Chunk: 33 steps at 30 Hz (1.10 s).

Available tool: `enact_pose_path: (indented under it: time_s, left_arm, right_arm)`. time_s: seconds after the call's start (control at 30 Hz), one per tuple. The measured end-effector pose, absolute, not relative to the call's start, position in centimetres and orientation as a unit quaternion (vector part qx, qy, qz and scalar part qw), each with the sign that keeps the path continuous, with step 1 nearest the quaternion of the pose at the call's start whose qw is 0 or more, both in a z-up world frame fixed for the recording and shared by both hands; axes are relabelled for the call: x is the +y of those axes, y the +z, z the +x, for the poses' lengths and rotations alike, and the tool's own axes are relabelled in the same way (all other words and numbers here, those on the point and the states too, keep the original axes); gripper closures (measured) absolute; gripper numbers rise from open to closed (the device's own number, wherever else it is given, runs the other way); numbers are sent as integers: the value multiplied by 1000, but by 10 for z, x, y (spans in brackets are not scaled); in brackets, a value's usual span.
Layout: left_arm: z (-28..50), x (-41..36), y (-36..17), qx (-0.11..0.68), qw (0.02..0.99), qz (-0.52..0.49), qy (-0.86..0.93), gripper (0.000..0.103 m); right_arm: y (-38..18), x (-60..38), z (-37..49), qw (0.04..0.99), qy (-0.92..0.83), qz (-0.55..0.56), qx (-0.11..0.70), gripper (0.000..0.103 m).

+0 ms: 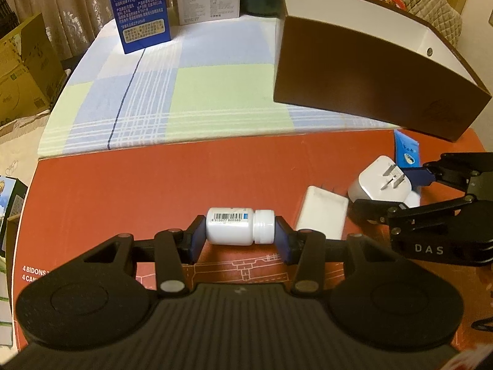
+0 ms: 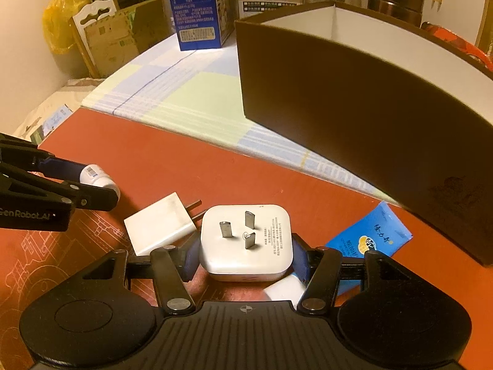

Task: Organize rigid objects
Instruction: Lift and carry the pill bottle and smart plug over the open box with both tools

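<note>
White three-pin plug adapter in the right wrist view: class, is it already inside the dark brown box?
No: the white three-pin plug adapter sits over the red surface between the right gripper's jaws, outside the dark brown box.

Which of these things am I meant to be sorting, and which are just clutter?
In play: pill bottle in left gripper; three-pin plug in right gripper; flat white adapter; blue sachet; brown box.
Clutter: blue carton; white carton.

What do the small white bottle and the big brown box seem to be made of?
White bottle: likely plastic, glossy, with a ribbed screw cap and paper barcode label.
Brown box: apparently cardboard, matte dark outside, white inside, with thin straight walls.
</note>
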<state>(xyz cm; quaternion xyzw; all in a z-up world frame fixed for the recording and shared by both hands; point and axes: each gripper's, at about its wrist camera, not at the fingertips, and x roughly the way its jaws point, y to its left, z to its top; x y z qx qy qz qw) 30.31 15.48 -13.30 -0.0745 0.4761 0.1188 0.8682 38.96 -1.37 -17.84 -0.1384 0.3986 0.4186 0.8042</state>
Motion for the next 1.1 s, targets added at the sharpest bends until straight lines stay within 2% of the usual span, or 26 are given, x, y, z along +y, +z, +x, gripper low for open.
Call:
enact_pose_path:
  time_s: [0.7, 1.1]
  left_arm:
    - [309, 126, -76, 426, 899, -62, 79, 61]
    - [340, 102, -48, 401, 914, -43, 40, 61]
  right_arm:
    - [-126, -53, 376, 823, 419, -80, 374, 48]
    - [-88, -85, 394, 846, 397, -43, 352, 48]
